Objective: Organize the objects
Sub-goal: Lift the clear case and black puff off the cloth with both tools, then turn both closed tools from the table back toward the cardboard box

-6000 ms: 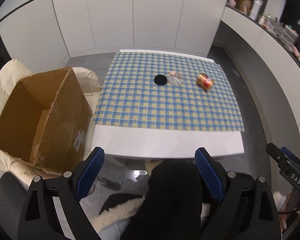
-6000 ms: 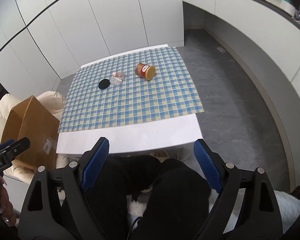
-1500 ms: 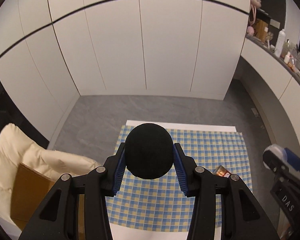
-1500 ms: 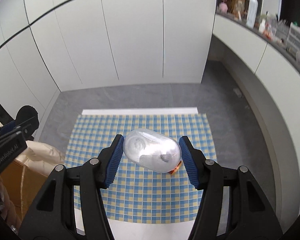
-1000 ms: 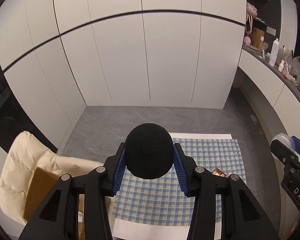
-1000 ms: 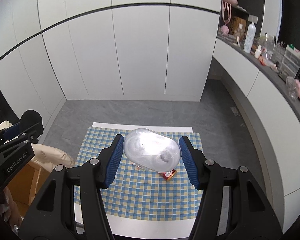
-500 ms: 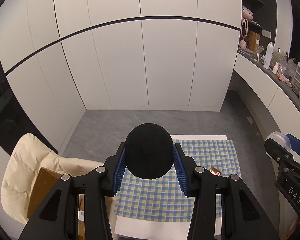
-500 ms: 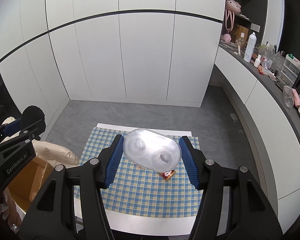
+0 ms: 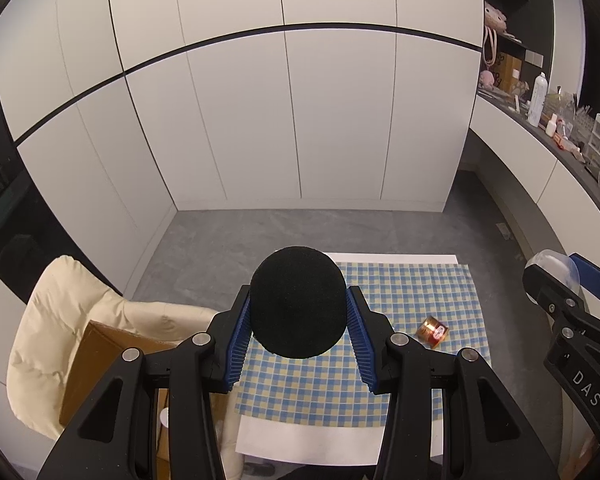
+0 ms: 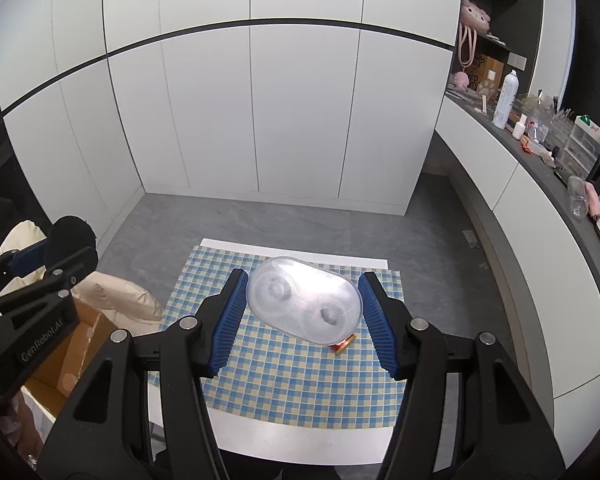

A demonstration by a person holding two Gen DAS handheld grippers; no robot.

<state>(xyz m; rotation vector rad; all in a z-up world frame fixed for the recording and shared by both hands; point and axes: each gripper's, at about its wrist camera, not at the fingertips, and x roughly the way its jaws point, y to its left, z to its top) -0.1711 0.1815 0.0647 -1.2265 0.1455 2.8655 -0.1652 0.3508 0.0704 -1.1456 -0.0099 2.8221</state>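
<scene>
My left gripper (image 9: 298, 330) is shut on a round black foam ball (image 9: 298, 300), held high above the checked tablecloth (image 9: 404, 292). My right gripper (image 10: 302, 314) is shut on a clear oval plastic container (image 10: 304, 300), also well above the table. A small red and gold jar (image 9: 433, 329) lies on its side on the cloth; in the right wrist view only its edge (image 10: 342, 346) shows below the container. An open cardboard box (image 9: 108, 344) sits on a cream chair at the table's left. Each view shows the other gripper at its edge.
A white table (image 10: 300, 432) carries the cloth. The cream padded chair (image 9: 56, 320) stands at its left. White cabinet doors (image 9: 300, 120) fill the far wall. A long counter (image 10: 540, 168) with bottles and clutter runs along the right. Grey floor surrounds the table.
Both grippers have risen and drawn back with their objects; the table looks smaller and lower in both views. The jaws have kept their grips.
</scene>
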